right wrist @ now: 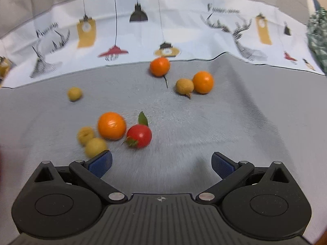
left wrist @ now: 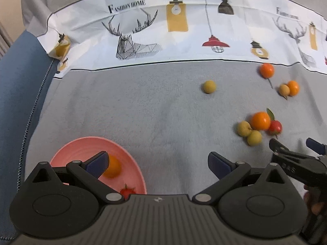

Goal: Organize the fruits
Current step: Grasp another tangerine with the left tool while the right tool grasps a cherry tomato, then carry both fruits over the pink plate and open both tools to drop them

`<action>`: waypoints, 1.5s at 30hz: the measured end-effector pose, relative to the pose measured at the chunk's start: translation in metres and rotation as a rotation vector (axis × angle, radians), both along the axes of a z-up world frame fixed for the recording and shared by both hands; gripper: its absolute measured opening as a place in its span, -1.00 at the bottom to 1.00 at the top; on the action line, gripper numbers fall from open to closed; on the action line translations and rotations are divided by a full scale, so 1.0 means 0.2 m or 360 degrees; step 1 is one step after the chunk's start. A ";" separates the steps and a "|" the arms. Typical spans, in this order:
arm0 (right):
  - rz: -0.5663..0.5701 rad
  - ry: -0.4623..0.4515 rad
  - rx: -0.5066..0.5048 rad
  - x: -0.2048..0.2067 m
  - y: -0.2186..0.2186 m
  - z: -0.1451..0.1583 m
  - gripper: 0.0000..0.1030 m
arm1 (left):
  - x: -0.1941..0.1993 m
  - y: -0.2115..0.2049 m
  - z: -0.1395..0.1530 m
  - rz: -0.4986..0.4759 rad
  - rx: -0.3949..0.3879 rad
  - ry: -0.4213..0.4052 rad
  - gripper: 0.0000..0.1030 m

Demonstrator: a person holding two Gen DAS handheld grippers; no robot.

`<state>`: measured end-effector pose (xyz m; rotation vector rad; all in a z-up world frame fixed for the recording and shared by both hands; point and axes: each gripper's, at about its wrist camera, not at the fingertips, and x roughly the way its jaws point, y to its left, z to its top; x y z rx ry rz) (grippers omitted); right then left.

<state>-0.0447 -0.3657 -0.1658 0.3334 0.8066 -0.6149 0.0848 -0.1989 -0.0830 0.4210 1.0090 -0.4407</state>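
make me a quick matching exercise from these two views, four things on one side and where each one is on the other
Things:
1. red tomato
2. pink plate
3. lone yellow fruit
4. right gripper

Places:
A. alone on the grey cloth, far left
B. beside the nearest orange
C. open, just short of the near cluster
D. under the left gripper

Pairs: 1-B, 2-D, 3-A, 4-C

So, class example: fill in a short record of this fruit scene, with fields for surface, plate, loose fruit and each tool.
surface: grey cloth
plate: pink plate, holds an orange fruit and a tomato
loose fruit: three oranges, four yellow fruits, one red tomato on the cloth
left tool: open, empty
right tool: open, empty, near the tomato cluster
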 end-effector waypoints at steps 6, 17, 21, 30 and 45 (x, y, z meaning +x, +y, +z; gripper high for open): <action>-0.0029 -0.0083 -0.0088 0.08 -0.03 -0.07 -0.25 | 0.08 -0.12 -0.09 -0.0053 0.0038 0.0017 0.99; -0.0585 -0.0108 -0.0167 -0.13 -0.34 -0.10 -0.39 | 0.04 -0.61 -0.22 -0.0582 -0.0033 0.0088 0.99; -0.0595 -0.0102 -0.0189 -0.14 -0.36 -0.12 -0.37 | 0.02 -0.77 -0.30 -0.0748 0.0028 0.0106 0.99; -0.0590 -0.0124 -0.0199 -0.14 -0.37 -0.12 -0.38 | 0.00 -0.87 -0.38 -0.0795 0.0060 0.0194 -0.22; -0.0623 -0.0380 -0.0287 -0.34 -0.21 0.18 -0.38 | -0.07 -0.18 0.22 -0.0380 -0.0156 -0.0099 -0.22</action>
